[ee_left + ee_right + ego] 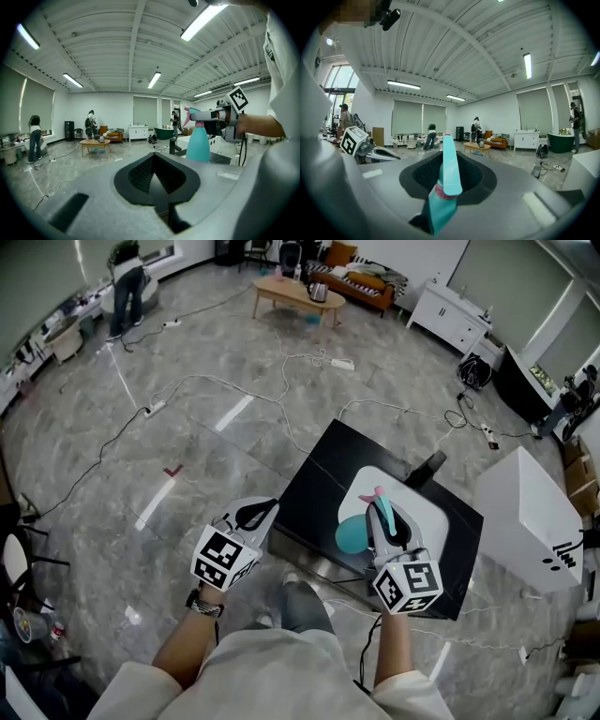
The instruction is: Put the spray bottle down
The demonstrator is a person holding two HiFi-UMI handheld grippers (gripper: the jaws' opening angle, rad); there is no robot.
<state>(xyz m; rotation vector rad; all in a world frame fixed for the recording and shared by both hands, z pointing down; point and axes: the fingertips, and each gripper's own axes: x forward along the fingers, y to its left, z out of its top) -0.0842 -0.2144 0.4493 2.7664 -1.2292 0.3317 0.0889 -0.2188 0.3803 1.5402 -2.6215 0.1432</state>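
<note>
The right gripper's [382, 514] fingers clamp the spray bottle [351, 536] over the black bench [314, 479], lower right; the left gripper's [255, 515] fingers are together.

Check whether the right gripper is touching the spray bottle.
Touching. The right gripper view shows the right gripper with its jaws closed on the spray bottle at its neck, with no gap.

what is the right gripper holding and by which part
The teal spray bottle, held by the right gripper at its neck, just under the head.

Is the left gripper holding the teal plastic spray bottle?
No, the teal spray bottle is clamped in the right gripper; the left gripper holds nothing.
</note>
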